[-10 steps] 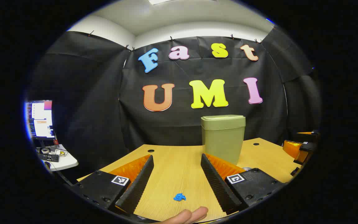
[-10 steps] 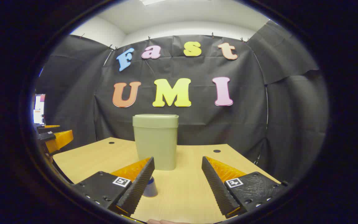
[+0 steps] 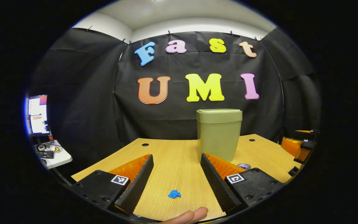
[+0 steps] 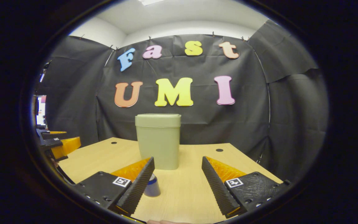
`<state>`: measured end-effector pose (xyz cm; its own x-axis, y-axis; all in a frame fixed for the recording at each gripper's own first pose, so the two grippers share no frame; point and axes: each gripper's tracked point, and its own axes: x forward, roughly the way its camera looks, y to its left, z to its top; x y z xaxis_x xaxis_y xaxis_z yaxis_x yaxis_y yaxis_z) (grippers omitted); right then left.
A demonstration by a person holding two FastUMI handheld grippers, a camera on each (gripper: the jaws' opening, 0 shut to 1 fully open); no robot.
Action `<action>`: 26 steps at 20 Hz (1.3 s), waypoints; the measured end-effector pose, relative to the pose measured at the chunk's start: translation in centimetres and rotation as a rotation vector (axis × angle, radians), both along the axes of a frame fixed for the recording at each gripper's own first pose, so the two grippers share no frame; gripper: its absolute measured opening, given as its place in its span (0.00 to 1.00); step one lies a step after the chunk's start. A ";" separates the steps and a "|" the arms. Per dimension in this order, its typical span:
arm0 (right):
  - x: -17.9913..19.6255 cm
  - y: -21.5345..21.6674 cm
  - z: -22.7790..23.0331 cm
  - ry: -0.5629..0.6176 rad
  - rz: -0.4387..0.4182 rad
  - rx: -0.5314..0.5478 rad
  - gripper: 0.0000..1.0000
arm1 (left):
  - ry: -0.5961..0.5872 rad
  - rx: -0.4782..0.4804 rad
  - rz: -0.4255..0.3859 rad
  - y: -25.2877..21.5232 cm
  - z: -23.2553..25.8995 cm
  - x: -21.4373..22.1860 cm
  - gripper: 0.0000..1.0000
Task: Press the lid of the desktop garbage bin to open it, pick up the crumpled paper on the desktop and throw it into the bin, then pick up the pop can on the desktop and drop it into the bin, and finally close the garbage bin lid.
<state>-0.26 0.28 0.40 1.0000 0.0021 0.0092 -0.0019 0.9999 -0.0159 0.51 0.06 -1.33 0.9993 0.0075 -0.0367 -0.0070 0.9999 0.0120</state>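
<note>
I am viewing the wooden desk (image 3: pixel 172 158) with both tools hovering above its near edge. The green garbage bin (image 3: pixel 218 133) is standing upright toward the back, its lid (image 4: pixel 158 119) lying shut, so I judge the pressing step not yet done. In the right gripper view the bin is sitting almost dead ahead, just left of the centre line; in the left gripper view it is lying off to the right, so I am judging the right gripper (image 4: pixel 177 183) the better placed to press. The pop can (image 4: pixel 152 186) is standing just beside its left finger. The left gripper (image 3: pixel 176 182) is framing the small blue crumpled paper (image 3: pixel 174 194). Both jaws are spread wide, holding nothing.
</note>
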 end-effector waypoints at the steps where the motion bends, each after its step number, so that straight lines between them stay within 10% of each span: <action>1: -0.1 -0.2 0.0 -0.002 -0.007 -0.002 0.95 | -0.002 0.014 0.007 0.2 0.0 0.0 0.98; 16: -0.2 1.3 0.1 -0.002 0.020 -0.024 0.93 | 0.032 0.008 -0.003 0.0 -1.1 0.7 0.98; 26: 0.8 3.7 1.0 -0.021 0.044 -0.001 0.21 | 0.045 -0.017 0.012 0.8 -1.4 0.9 0.98</action>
